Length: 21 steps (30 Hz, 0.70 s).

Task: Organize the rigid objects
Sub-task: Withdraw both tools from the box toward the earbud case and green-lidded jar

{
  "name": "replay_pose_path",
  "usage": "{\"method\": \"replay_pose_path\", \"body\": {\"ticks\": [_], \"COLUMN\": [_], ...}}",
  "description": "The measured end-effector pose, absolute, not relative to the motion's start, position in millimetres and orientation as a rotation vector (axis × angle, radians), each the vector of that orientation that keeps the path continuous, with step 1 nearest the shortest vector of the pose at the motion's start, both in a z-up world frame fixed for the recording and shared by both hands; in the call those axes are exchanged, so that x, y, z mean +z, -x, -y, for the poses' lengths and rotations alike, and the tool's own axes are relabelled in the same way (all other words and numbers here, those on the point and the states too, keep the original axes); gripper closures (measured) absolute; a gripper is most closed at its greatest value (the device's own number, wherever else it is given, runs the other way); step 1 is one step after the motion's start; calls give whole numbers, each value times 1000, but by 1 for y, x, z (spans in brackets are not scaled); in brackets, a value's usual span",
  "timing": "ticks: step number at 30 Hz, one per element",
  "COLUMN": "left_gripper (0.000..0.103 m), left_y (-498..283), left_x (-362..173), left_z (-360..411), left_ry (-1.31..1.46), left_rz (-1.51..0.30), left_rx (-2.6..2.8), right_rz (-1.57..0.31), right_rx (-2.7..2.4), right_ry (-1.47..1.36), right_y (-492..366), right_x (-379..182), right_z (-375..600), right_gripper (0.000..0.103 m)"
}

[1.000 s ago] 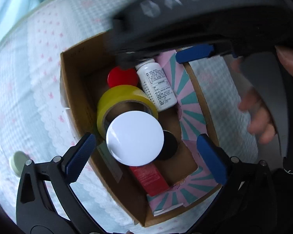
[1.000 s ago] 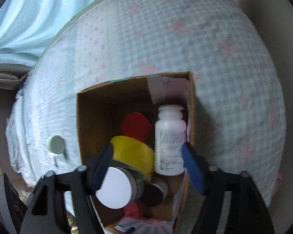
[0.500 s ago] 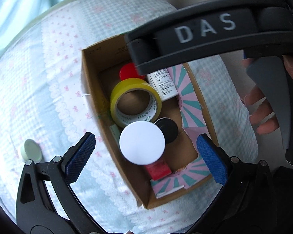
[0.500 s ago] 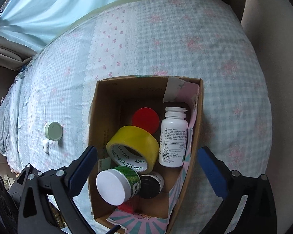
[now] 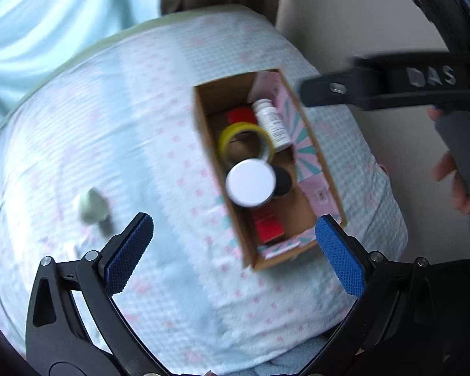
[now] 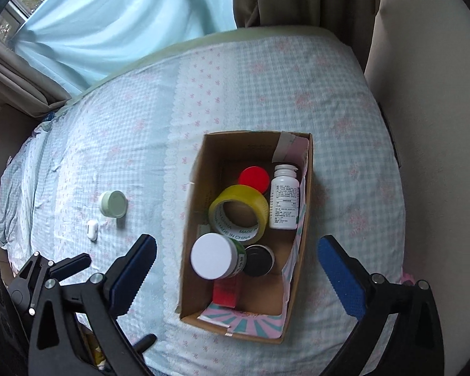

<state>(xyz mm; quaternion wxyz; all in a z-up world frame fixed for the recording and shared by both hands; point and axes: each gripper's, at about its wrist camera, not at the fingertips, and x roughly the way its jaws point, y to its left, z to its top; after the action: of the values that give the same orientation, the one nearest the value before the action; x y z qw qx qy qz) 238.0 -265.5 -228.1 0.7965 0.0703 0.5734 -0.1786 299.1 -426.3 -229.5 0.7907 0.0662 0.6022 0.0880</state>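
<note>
A cardboard box [image 6: 192, 200] [image 5: 203, 131] stands on the bed. In it are a yellow tape roll [image 6: 238, 213], a white pill bottle [image 6: 284, 197], a red lid [image 6: 253, 179], a green jar with a white lid [image 6: 214, 255] [image 5: 250, 183], a black lid [image 6: 259, 260] and a red packet [image 6: 225, 293]. A pale green jar [image 6: 113, 203] [image 5: 91, 205] and a small white case [image 6: 91, 230] lie on the bed left of the box. My right gripper [image 6: 235, 274] is open and empty, raised above the box. My left gripper [image 5: 235, 247] is open and empty, above the box's near end.
The bed has a pale blue checked cover [image 6: 266, 87]. A blue curtain [image 6: 109, 15] hangs behind it and a beige padded wall [image 6: 429, 94] is at the right. In the left wrist view the other gripper's black body [image 5: 391, 87] and a hand [image 5: 454, 175] fill the right side.
Both grippers have risen and pulled back from the box, which looks smaller now. The right gripper opened off the white-lidded jar, which stays in the box.
</note>
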Motion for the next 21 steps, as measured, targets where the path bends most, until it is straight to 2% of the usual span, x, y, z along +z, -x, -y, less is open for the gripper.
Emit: {"method": "replay_pose_path", "body": {"ticks": [4,12,21], "left_gripper": [0,0,0], "left_y": [-212,-169,-148], "left_x": [-213,-203,-210], "left_z": [210,88,-42], "left_ry": [-126,-55,23], "left_rz": [-1206,-1142,-1130], "left_rx": [-292,-79,41], "right_rz": [-1307,-1201,-1205], "right_rx": [175,196,197], "right_ry": [-125,-80,-111], "right_y": [-278,-225,-198], "right_x": [-212,-185,-193], "right_z": [405,338,242], "right_gripper": [1,1,1]}}
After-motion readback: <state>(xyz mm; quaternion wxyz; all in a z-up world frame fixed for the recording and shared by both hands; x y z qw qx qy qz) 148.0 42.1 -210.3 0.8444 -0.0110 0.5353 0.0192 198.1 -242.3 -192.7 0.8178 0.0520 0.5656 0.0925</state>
